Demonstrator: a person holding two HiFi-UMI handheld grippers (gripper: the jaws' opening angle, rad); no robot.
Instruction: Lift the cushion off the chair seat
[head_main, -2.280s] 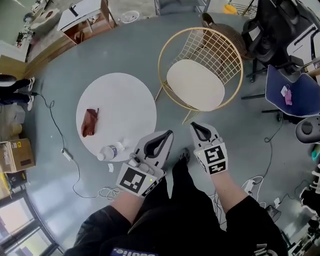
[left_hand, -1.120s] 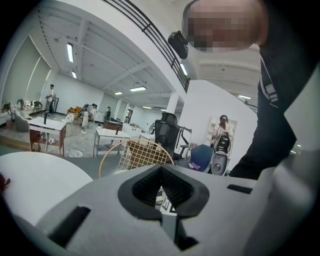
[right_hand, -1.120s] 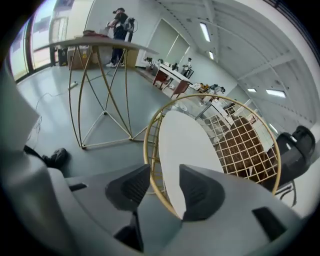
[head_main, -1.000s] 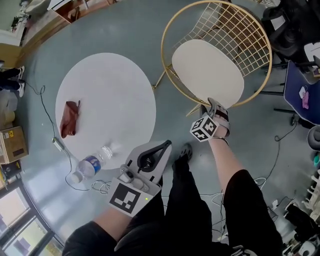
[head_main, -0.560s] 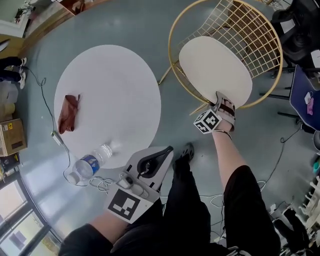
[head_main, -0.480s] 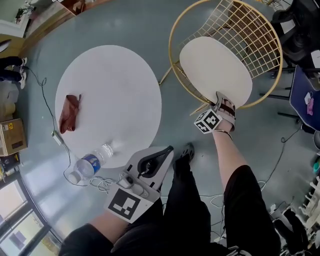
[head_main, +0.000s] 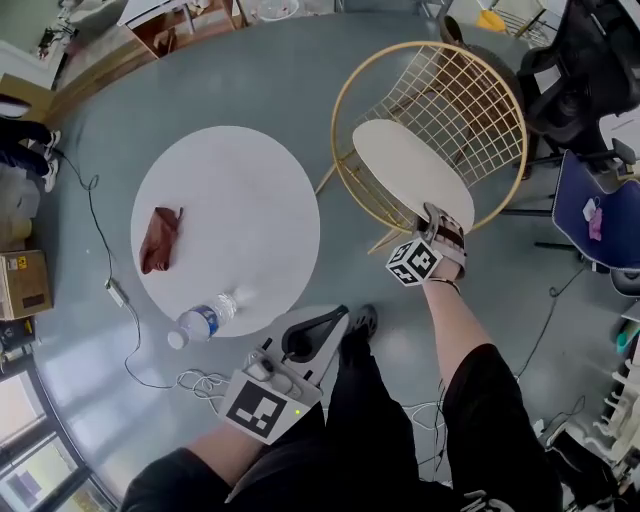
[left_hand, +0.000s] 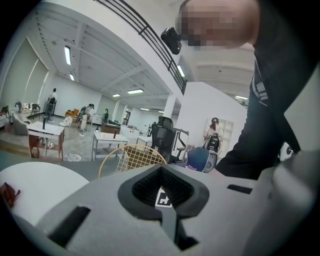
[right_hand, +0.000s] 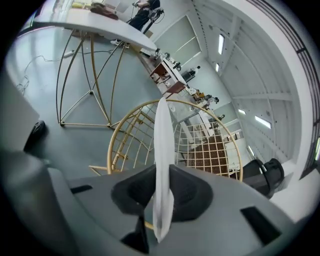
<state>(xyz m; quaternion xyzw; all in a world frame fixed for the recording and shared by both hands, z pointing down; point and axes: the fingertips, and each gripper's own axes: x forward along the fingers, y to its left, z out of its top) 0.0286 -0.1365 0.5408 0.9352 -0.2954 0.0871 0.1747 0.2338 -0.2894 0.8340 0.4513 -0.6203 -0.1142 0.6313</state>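
The round white cushion (head_main: 405, 165) lies in the gold wire chair (head_main: 340, 100), its near edge tipped up off the seat. My right gripper (head_main: 432, 213) has that near edge between its jaws, which are closing, and the pads press on it. In the right gripper view the cushion (right_hand: 162, 145) runs edge-on through the right gripper (right_hand: 161, 187), with the chair's wire back (right_hand: 200, 145) behind. My left gripper (head_main: 330, 318) hangs shut and empty near my knees, well short of the chair; in its own view the left gripper (left_hand: 162, 170) shows closed tips.
A round white table (head_main: 230, 200) stands left of the chair with a red cloth (head_main: 158, 238) and a water bottle (head_main: 205, 320) lying on it. Cables (head_main: 110, 290) trail on the floor. Office chairs (head_main: 600, 190) crowd the right side.
My right gripper reached the cushion's near edge, closed on it and rose, tipping that edge up. The left gripper stayed shut by my legs.
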